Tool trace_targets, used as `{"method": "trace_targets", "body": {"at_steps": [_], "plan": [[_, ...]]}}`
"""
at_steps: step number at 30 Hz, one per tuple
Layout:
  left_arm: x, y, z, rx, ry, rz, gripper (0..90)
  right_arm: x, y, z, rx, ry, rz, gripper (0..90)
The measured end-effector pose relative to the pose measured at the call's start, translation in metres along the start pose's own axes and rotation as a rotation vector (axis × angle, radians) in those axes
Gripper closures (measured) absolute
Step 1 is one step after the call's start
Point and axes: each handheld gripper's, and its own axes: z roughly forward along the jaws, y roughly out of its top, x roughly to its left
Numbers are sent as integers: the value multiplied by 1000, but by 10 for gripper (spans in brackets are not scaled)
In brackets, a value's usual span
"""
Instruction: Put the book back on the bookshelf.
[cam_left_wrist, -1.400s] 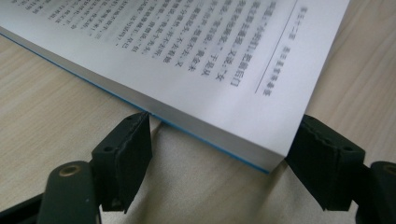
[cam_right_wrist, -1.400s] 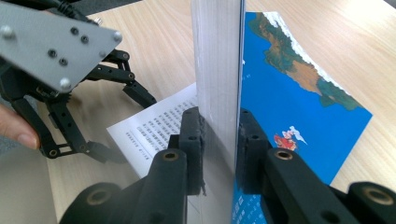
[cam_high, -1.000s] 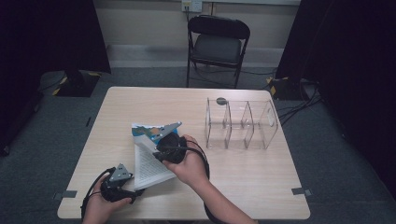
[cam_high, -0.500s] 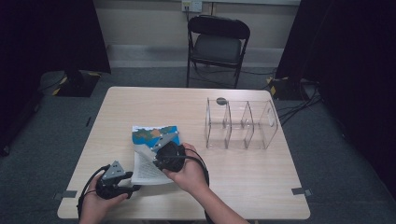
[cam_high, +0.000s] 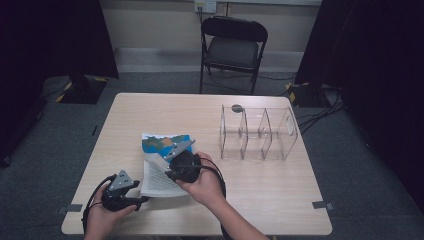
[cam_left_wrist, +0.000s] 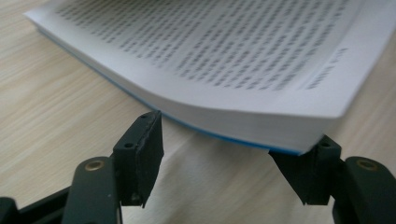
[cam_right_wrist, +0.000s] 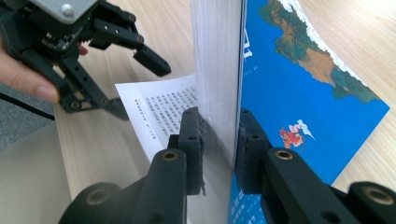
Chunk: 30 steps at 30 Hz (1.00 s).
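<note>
Open book (cam_high: 159, 172) on the table (cam_high: 280, 200), left of the clear organizer (cam_high: 258, 132). Right gripper (cam_right_wrist: 219, 140) pinches a raised sheaf of pages and the blue cover on edge. Left gripper (cam_left_wrist: 229, 158), jaws spread and just opening, empty, faces the book's near corner, which overhangs the gap; contact apparently none. The book's long axis runs away from the left gripper, the nearer one to the flat pages

A lab-like recording room: black curtains (cam_high: 55, 35), grey carpet, floor cables (cam_high: 320, 107), a folding chair (cam_high: 232, 45) behind the table (cam_high: 280, 180).
</note>
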Motion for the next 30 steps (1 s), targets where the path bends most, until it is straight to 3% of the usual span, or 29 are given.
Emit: {"method": "trace_targets", "body": {"at_steps": [1,7,10,16,18,21,25,28,29,30], "plan": [[0,0,1,-10,-7,-16,337,0,0,-1,3,-1,1,756],[2,4,2,-6,5,5,284,-3,-2,-3,6,8,1,756],[3,1,7,7,2,-3,275,-3,-3,-4,6,9,5,756],[5,3,10,-33,5,32,267,-2,-4,-3,22,12,0,756],[7,3,10,-51,4,12,267,-2,-4,-4,21,16,2,755],[9,6,10,-31,15,14,236,-2,-4,-6,10,25,9,755],[11,8,14,-50,12,4,194,-3,-4,-7,18,27,10,755],[12,8,16,-54,13,18,171,-4,-5,-10,11,32,19,755],[13,9,17,-44,13,41,163,-4,-5,-11,10,31,23,755],[12,9,18,-43,13,34,163,-4,-5,-12,11,35,25,755]]}}
